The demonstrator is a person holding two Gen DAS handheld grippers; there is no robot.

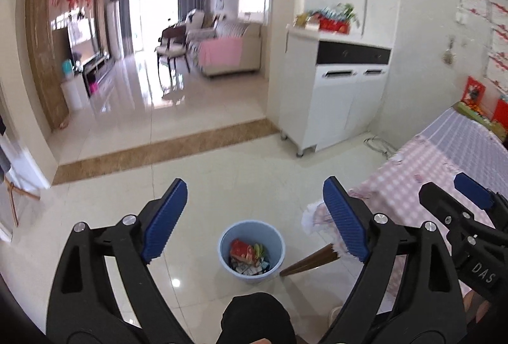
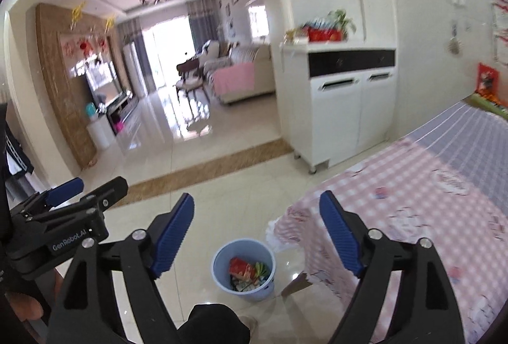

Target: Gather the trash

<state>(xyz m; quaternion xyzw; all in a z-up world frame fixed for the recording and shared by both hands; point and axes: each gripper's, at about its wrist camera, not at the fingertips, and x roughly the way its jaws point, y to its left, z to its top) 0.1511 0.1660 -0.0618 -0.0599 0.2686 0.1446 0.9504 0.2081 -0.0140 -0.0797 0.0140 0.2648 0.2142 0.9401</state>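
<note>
We hold the left gripper (image 1: pixel 254 204) and right gripper (image 2: pixel 256 218) spread wide with nothing between the fingers, above the blue bin (image 1: pixel 251 250) of trash (image 1: pixel 249 255) on the floor beside the table (image 1: pixel 428 166) corner.

A round, pale blue trash bin (image 1: pixel 251 250) stood upright on the glossy cream floor tiles, just beside the corner of the desk draped in a pink checked cloth, close to its brown wooden leg. It was open-topped and partly filled with trash (image 1: pixel 249 255): a crumpled red wrapper (image 1: pixel 242 249) lay uppermost, with green scraps (image 1: pixel 258 248) next to it and a jumble of small pale and dark packets underneath
</note>
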